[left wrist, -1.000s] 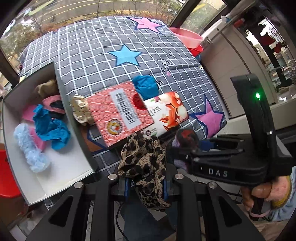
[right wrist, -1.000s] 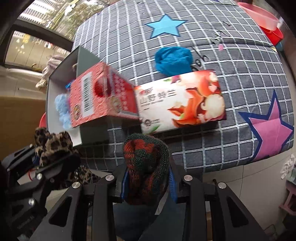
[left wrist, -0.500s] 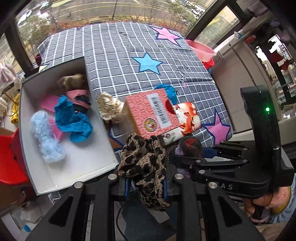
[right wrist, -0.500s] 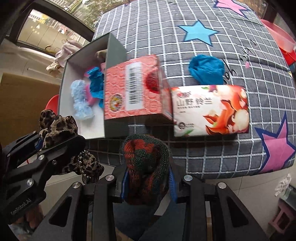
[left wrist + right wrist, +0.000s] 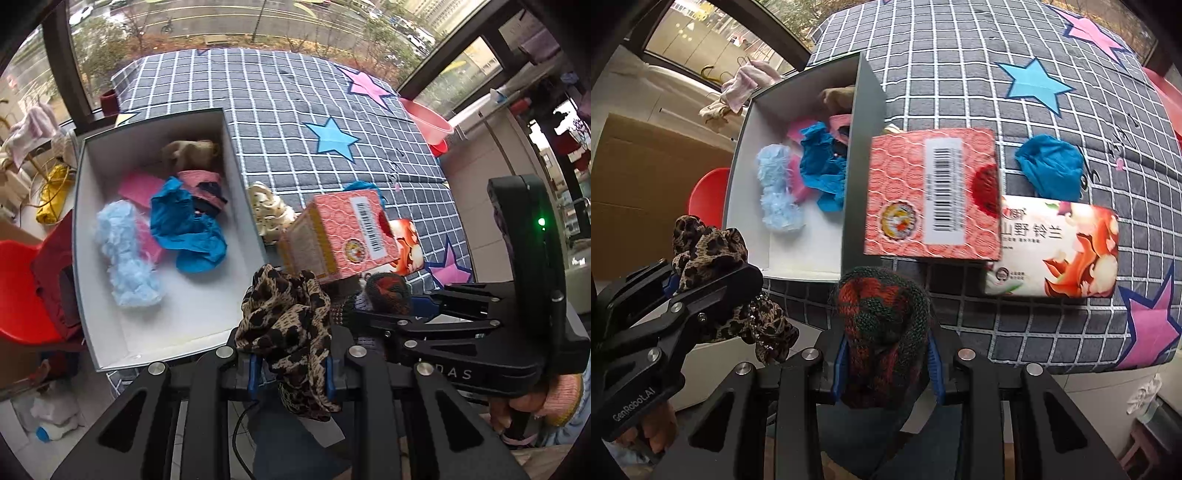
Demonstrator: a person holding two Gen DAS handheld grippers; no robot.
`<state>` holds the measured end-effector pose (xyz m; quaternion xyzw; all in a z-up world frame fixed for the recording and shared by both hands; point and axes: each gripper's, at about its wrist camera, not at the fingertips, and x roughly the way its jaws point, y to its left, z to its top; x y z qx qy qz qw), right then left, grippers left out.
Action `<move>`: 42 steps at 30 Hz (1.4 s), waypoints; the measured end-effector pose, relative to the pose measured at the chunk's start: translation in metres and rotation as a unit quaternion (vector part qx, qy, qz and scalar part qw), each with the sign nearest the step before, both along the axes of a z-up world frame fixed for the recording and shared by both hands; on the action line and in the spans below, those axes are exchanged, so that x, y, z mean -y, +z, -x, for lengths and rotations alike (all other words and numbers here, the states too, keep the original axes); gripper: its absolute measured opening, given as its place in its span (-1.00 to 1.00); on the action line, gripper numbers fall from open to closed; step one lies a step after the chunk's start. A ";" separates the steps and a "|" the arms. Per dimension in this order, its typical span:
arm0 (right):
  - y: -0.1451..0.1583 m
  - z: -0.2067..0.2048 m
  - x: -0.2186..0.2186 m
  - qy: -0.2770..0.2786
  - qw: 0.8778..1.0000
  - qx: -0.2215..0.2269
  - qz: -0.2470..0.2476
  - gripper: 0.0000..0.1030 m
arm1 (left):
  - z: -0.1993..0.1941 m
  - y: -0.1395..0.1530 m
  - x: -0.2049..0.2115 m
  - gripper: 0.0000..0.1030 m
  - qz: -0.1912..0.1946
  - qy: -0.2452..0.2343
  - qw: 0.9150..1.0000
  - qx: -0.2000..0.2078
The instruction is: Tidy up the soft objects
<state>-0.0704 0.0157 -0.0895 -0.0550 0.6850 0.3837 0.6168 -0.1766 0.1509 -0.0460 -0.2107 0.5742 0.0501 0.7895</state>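
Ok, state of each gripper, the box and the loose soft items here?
Left gripper: shut on leopard-print cloth.
Right gripper: shut on red-green knit item.
White box: open, partly filled.
Blue cloth: loose on the checked cover.
Cream spotted cloth: outside the box.

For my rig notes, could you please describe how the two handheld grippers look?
Both are matte black linkage frames with silver bolts and blue jaw pads. The right gripper carries a green LED and "DAS" lettering; the left gripper reads "GenRobot.AI". A pink knit cuff shows.
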 end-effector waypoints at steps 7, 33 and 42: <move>0.001 0.002 -0.016 0.016 1.000 0.004 -0.001 -0.30 | 0.007 0.000 -0.013 -0.46 -0.004 0.019 1.000 0.000; 0.006 0.001 -0.050 0.044 0.999 0.009 -0.004 -0.30 | 0.018 0.002 -0.044 -0.46 -0.010 0.057 0.998 0.001; 0.008 -0.006 -0.055 0.037 0.999 0.009 -0.006 -0.30 | 0.020 0.003 -0.061 -0.46 -0.016 0.075 0.997 0.003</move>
